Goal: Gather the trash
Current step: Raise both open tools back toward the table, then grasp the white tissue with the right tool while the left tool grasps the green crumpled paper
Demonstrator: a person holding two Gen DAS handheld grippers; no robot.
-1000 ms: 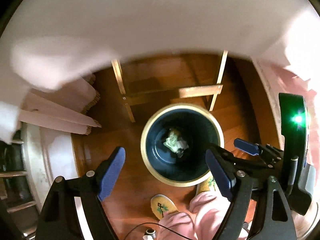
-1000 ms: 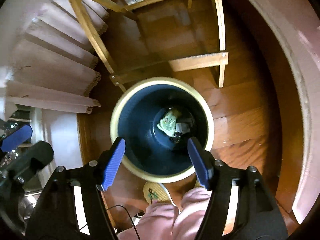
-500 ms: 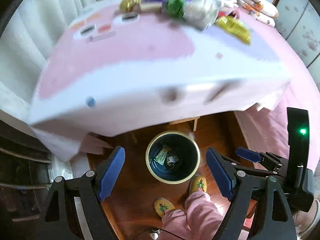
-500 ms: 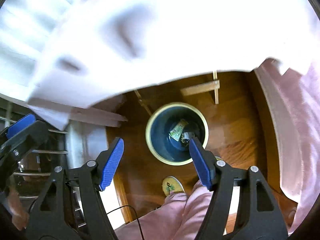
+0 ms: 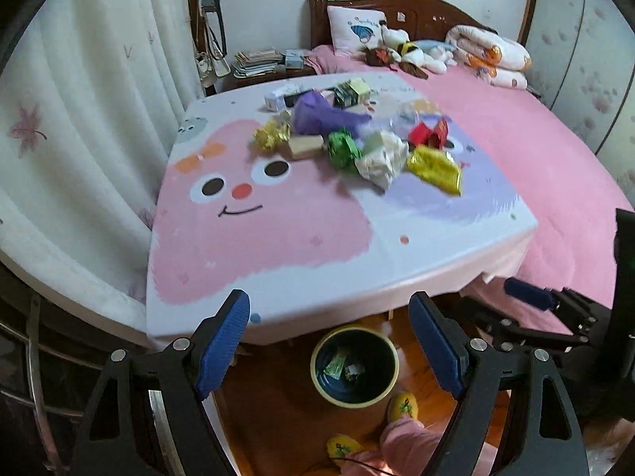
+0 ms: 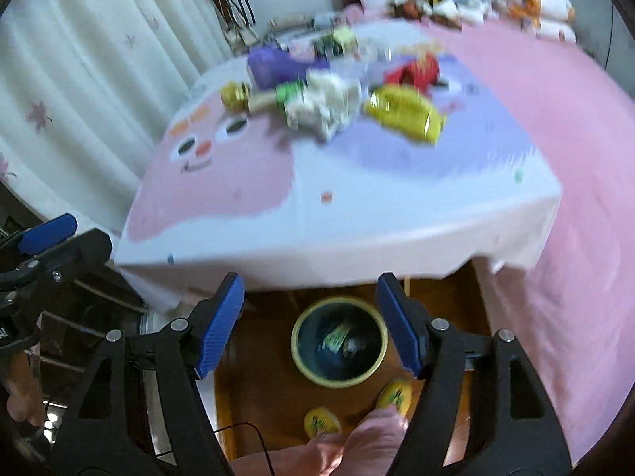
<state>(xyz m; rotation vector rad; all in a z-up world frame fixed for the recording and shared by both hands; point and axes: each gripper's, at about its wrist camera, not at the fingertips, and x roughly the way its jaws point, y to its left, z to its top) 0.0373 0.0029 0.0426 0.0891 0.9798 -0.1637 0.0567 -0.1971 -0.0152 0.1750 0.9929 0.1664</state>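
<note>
Crumpled foil and paper trash (image 5: pixel 369 139) is heaped on the table (image 5: pixel 278 246); both grippers (image 5: pixel 337 349) (image 6: pixel 313 325) are held wide, empty.

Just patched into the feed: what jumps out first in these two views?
A heap of bright trash sits at the far side of the table, on a tablecloth printed with a pink smiling face. Below the near edge, a dark bin stands on the wooden floor with a few wrappers inside. Left gripper and right gripper are both open and empty.
</note>
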